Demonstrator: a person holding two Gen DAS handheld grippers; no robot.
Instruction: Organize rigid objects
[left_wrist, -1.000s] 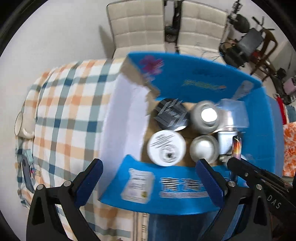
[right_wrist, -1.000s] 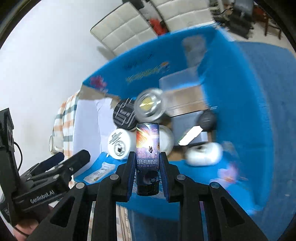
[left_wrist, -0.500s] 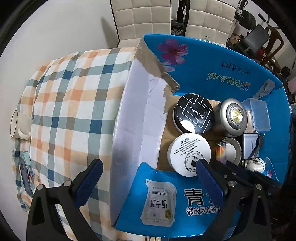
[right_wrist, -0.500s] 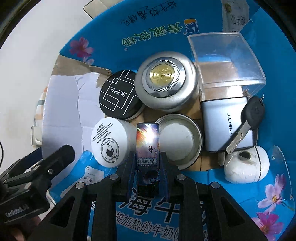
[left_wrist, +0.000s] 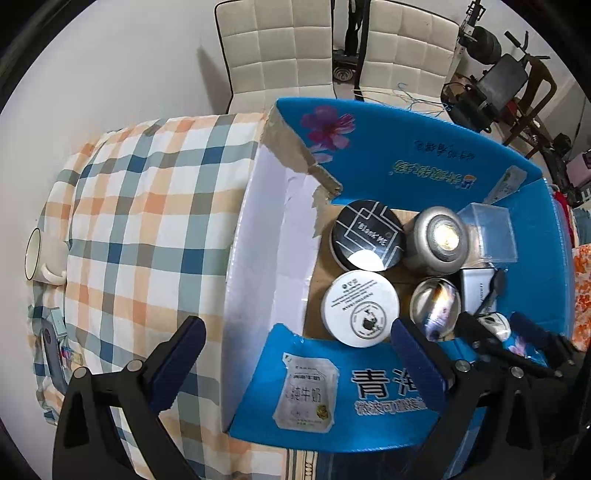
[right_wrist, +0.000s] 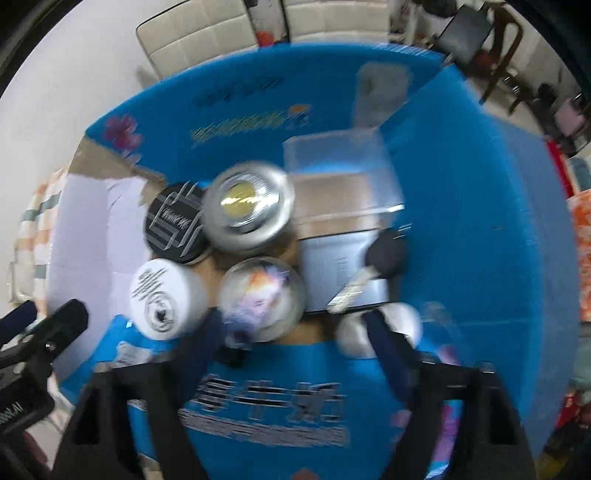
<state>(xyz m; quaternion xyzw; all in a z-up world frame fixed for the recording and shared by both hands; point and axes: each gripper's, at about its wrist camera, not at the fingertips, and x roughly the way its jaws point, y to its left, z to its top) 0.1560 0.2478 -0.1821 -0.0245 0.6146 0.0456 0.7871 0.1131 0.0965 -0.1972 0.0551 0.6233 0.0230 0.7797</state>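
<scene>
Left gripper (left_wrist: 295, 363): black angular plastic arms with triangular cut-outs; a silver screw head sits near the top of each arm; the fingers (left_wrist: 177, 365) wear dark navy ribbed pads. Seen from the right wrist view, its black body carries white lettering, cut off at the frame edge. Right gripper (right_wrist: 295, 345): the same black frame with triangular cut-outs and navy pads on its fingers (right_wrist: 388, 354); details there are blurred.

You see a blue box (left_wrist: 424, 177) with pink flowers, an orange-blue-white checked tablecloth (left_wrist: 147, 221), a black tin (left_wrist: 367, 234) with white lines, a white jar (left_wrist: 360, 308).
</scene>
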